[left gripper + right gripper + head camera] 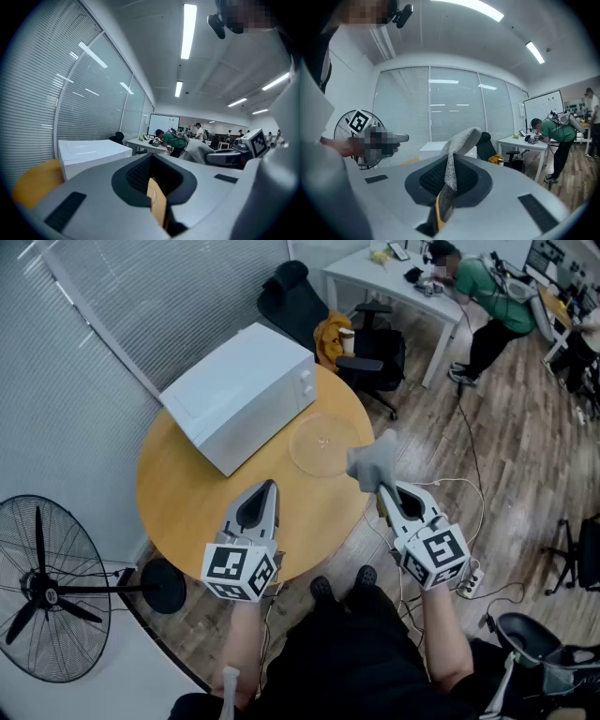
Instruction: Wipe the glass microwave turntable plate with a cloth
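Glass turntable plate point(323, 442): lies flat on the round wooden table point(187, 498), just right of the white microwave point(242, 395), towards the table's right edge. It is out of the oven and open from above.

Right gripper point(382, 489): jaws clamped on a grey cloth point(372, 461). A fold is pinched between them and the free end stands up beyond the tips, as the right gripper view confirms.

Left gripper point(271, 487): jaws together with nothing between them. It is over the near part of the table and points towards the far side.

Key relation: the plate lies beyond and slightly left of the right jaws. In the head view the cloth sits by the plate's near-right rim. Whether cloth and glass touch, I cannot tell. The right gripper is plainly the nearer one; the plate lies to the far right of the left gripper, clear of it.

Judgement: wiping has not visibly begun. The next move is a short reach to the far left with the cloth lowered onto the glass. The plate is round, so no axis matters. It is loose on the table and may slide under the wipe, and the left gripper is free to steady it.
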A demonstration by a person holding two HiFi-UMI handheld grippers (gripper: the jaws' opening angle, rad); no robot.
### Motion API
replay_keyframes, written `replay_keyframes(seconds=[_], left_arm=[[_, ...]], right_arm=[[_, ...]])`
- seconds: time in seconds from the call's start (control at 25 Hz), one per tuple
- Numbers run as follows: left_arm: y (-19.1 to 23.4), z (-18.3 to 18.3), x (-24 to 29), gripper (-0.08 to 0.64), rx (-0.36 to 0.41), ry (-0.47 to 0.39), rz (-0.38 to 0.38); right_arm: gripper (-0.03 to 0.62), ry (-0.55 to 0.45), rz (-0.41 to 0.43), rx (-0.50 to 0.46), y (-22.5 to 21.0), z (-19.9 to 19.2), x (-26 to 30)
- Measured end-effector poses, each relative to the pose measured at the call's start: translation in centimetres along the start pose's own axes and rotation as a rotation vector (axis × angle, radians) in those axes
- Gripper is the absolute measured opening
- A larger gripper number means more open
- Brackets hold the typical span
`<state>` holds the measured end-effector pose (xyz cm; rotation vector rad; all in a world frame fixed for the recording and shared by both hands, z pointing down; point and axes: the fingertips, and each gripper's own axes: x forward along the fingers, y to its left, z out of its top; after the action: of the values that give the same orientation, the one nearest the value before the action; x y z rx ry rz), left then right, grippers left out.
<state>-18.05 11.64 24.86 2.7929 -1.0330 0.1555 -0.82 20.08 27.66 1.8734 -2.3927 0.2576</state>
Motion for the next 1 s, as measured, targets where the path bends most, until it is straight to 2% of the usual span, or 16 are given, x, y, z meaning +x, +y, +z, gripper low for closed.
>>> replay_keyframes(seconds=[0.36, 0.56, 0.76, 1.0], left_arm=[[0.1, -1.2, -1.7, -0.006, -0.016, 0.009, -0.015], [0.5, -2.3, -2.2, -0.005, -0.023, 0.02, -0.014], [0.8, -3.1, -1.5, -0.005, -0.028, 0.034, 0.004], [0.7, -3.3, 1.3, -0.005, -0.036, 0.041, 0.051]], right_arm=[[0.021, 0.017, -0.005, -0.017, 1.9, -0.8, -0.3], [0.026, 0.01, -0.018, 0.025, 2.6, -1.7, -0.5], [0.026, 0.021, -0.016, 0.06, 1.5, -2.7, -0.2], [0.025, 0.05, 0.043, 0.048, -1.3, -3.1, 1.3]])
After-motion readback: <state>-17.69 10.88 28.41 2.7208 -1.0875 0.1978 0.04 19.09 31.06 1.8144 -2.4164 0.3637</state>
